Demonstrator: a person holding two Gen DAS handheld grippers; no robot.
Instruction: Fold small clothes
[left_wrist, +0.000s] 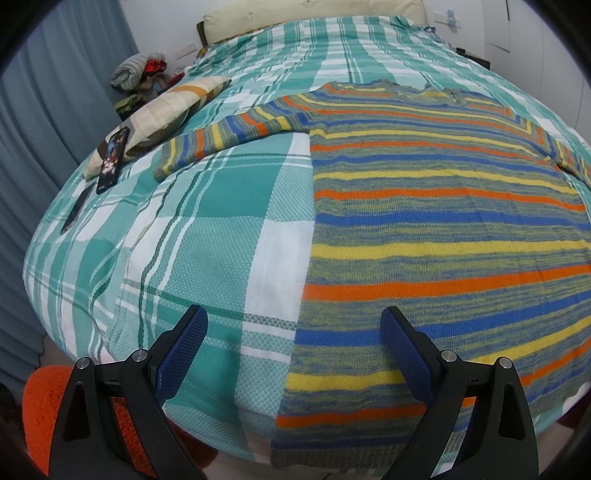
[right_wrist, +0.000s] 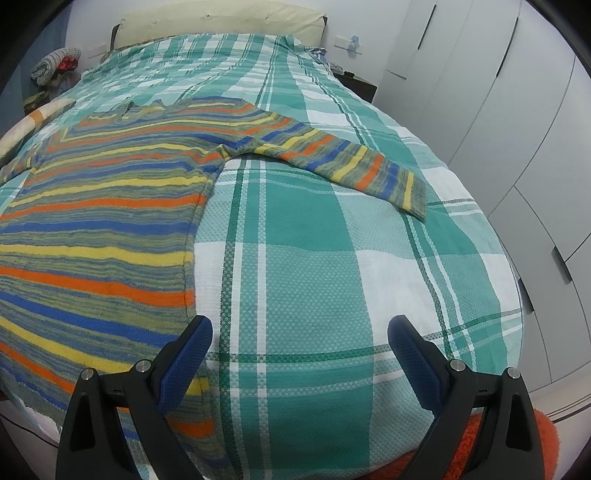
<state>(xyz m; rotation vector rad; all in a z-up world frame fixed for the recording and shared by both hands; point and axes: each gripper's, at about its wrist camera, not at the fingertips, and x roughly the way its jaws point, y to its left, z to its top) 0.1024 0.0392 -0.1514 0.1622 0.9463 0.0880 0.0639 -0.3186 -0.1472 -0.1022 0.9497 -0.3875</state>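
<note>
Left gripper spread wide, empty, we see it over sweater's left side edge near hem. Right gripper also spread, empty, its left finger over sweater's right edge. Striped sweater lies flat on green plaid bedspread, sleeves out toward 10 and 2 o'clock. Phone at 10 o'clock, leaning on pillow.
</note>
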